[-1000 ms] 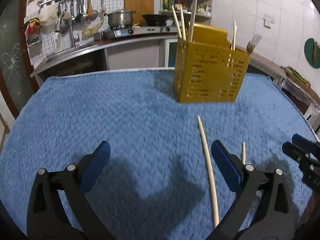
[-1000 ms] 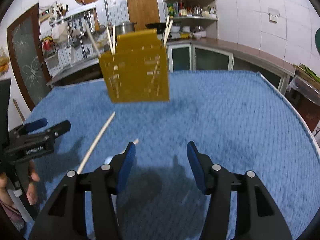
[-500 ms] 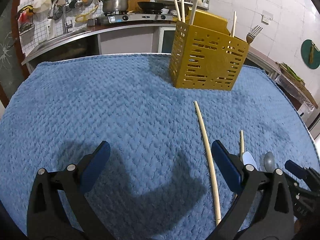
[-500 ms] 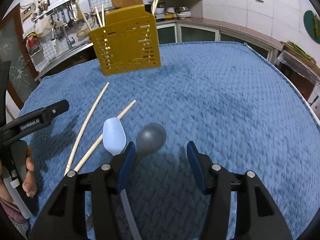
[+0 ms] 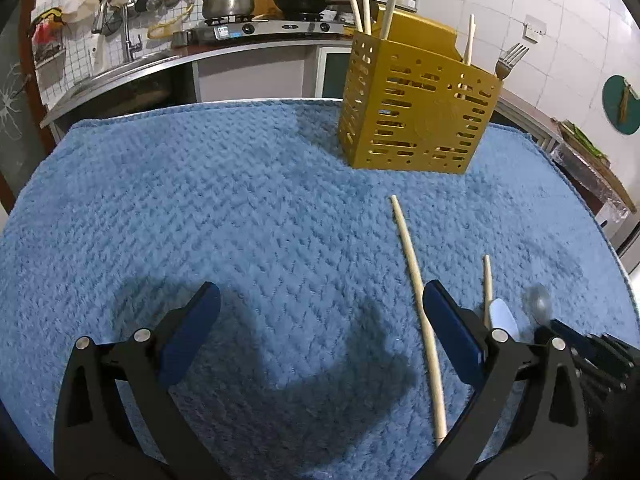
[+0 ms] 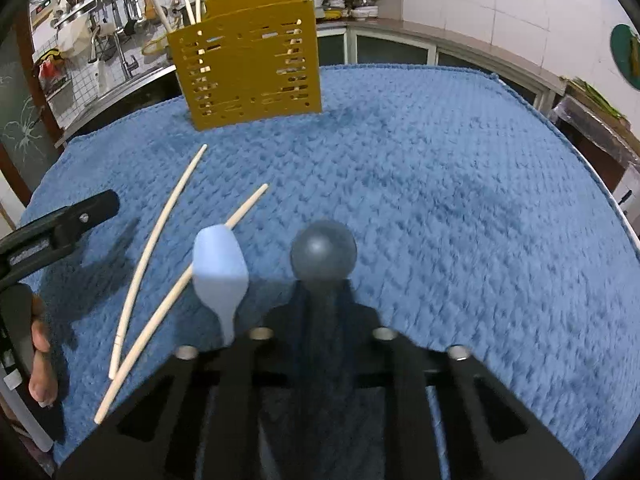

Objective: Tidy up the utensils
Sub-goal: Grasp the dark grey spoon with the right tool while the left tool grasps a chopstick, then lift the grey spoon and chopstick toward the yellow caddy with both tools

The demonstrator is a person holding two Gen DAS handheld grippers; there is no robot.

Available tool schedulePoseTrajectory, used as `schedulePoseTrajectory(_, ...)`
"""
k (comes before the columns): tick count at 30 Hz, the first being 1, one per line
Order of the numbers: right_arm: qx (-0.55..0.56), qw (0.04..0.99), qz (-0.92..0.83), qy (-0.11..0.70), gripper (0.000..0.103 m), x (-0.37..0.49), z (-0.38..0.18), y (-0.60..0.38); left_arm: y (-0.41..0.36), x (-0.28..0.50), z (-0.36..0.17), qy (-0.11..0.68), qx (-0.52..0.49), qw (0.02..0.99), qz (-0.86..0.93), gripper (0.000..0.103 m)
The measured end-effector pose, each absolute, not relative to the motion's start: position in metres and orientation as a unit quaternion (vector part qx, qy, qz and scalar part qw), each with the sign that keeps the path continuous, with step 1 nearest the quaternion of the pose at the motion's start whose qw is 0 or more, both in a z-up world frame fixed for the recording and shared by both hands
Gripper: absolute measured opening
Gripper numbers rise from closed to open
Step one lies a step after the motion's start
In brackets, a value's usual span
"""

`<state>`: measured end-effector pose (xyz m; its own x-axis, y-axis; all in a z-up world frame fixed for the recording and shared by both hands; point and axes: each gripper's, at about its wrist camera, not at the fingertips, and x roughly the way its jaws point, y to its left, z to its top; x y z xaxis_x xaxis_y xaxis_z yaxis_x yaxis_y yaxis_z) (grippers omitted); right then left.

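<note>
Closing on the dark spoon's handle, the right gripper (image 6: 320, 304) has its blue pads drawn nearly together, with the handle between them and the round bowl of the dark grey spoon (image 6: 323, 251) poking out just past the tips. Whether the pads already press on it I cannot tell; blur and the pads themselves hide the handle. The left gripper (image 5: 320, 330) hangs wide open over the blue towel (image 5: 240, 200), holding nothing.

The spoon looks like smooth plastic or metal (light, stiff, probably a bit slick), so a grip on the handle just behind the bowl seems sensible; sunk into soft pile, it may tip as it lifts. Just beside it lies a pale blue spoon (image 6: 220, 268), its bowl resting over a short chopstick (image 6: 180, 300), with a long chopstick (image 6: 154, 248) further to the left. Both sticks are thin and would roll easily.

The yellow utensil caddy (image 6: 246, 68) stands at the far side of the towel, well apart, already holding chopsticks and a fork (image 5: 508, 58). Its compartments cannot be made out from here.
</note>
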<state>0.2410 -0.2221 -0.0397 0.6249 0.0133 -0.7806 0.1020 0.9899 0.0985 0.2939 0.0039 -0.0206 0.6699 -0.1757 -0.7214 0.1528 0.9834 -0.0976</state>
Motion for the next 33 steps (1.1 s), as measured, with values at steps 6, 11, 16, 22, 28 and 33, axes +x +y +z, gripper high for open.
schedulePoseTrajectory(6,0.063,0.895,-0.02,0.441,0.01,0.269,-0.038,-0.244,-0.006,0.3,-0.02,0.407,-0.018,0.908,-0.092,0.098)
schedulePoseTrajectory(11,0.058,0.892,-0.018,0.448,0.01,0.292,-0.037,-0.257,-0.024,0.312,-0.019,0.418,0.0,0.904,-0.087,0.097)
schedulePoseTrajectory(16,0.06,0.883,-0.003,0.466,0.01,0.307,-0.036,-0.263,-0.044,0.329,-0.026,0.447,0.017,0.89,-0.089,0.094)
schedulePoseTrajectory(22,0.056,0.874,0.012,0.482,0.01,0.312,-0.036,-0.268,-0.06,0.344,-0.037,0.477,0.022,0.873,-0.097,0.063)
schedulePoseTrajectory(28,0.048,0.864,0.02,0.501,0.01,0.315,-0.036,-0.269,-0.07,0.355,-0.037,0.484,0.036,0.869,-0.091,0.053)
schedulePoseTrajectory(33,0.046,0.863,0.018,0.503,0.01,0.321,-0.036,-0.269,-0.071,0.368,-0.034,0.494,0.017,0.864,-0.095,0.02)
